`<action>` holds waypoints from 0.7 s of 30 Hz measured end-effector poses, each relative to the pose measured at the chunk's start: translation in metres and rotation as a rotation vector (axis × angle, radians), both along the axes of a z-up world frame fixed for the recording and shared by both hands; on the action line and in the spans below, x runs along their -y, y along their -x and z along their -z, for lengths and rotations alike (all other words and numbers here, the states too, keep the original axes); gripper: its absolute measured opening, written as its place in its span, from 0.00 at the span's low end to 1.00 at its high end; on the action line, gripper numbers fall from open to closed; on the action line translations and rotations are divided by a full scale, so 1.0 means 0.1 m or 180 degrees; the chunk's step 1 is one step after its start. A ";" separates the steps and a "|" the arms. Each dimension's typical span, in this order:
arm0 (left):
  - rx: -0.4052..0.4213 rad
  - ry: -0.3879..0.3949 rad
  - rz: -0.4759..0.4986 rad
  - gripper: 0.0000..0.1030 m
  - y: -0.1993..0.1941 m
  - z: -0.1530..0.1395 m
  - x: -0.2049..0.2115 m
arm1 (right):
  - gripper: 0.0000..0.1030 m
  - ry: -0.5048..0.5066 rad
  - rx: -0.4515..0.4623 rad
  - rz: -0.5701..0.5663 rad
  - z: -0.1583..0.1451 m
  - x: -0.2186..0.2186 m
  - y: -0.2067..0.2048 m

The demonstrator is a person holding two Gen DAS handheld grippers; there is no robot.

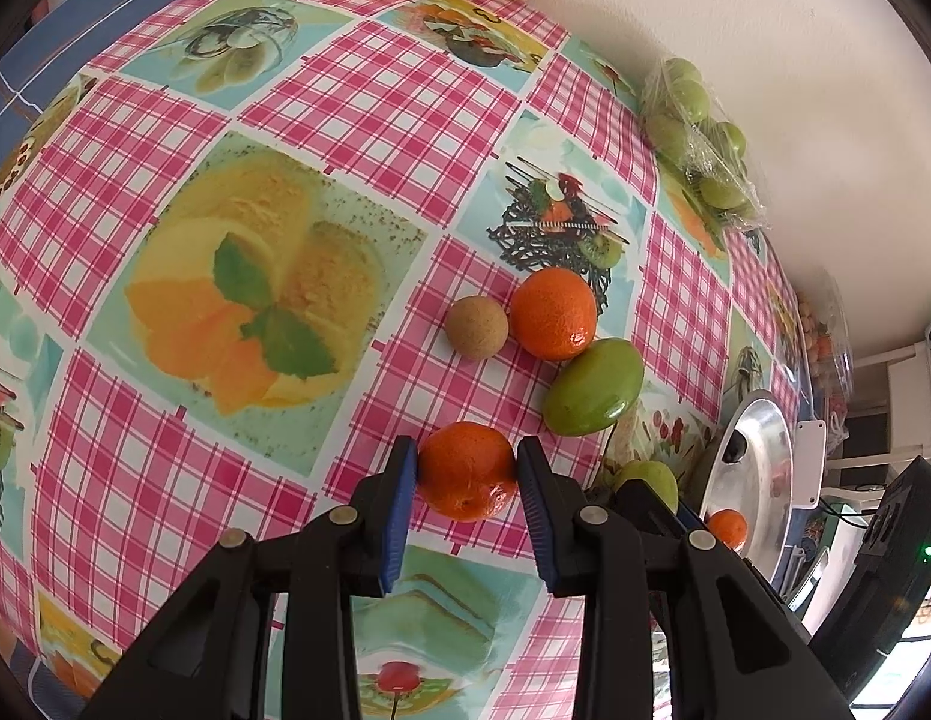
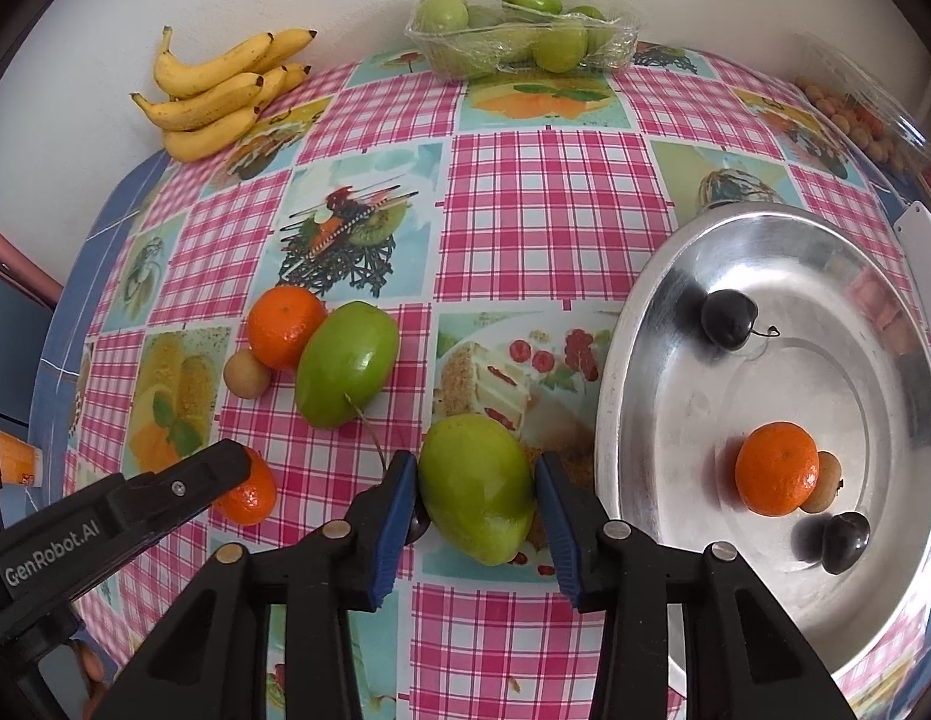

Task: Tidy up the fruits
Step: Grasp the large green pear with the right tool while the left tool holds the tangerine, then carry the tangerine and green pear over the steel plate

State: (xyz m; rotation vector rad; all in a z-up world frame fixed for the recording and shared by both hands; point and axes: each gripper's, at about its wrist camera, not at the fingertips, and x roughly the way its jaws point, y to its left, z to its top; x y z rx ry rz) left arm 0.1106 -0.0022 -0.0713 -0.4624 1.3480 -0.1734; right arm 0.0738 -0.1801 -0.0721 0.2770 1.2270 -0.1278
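The left hand-held gripper [image 1: 467, 468] clamps a tangerine [image 1: 468, 471] on the checked tablecloth [image 1: 165, 462].

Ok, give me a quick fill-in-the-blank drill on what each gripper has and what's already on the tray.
1. The left gripper is closed on an orange ____.
2. The right gripper brackets a ____ mango.
3. The metal tray holds ____ tangerine.
4. The bananas lie beside the ____.

Missing words: tangerine; green; one; wall

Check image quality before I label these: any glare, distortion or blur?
Right wrist view: the metal tray mirrors the room, with bright glare; fisheye bulges the tablecloth. Left wrist view: same bulge, dark corners; the mandarin between the pads is sharp.
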 end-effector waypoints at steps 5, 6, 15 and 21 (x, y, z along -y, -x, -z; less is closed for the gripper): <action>-0.0007 -0.0026 0.0015 0.34 -0.01 0.03 0.02 | 0.42 -0.0031 -0.0010 0.0014 0.01 0.01 0.01; -0.0008 -0.0039 0.0028 0.34 -0.02 0.03 0.03 | 0.42 -0.0035 -0.0008 0.0019 0.01 0.01 0.01; 0.0008 -0.0118 0.0118 0.35 -0.04 0.03 0.07 | 0.42 -0.0102 -0.0009 0.0091 -0.01 0.03 0.03; -0.0088 -0.0004 0.0198 0.38 -0.03 0.12 0.13 | 0.42 -0.0096 0.0028 0.0130 -0.06 0.05 0.04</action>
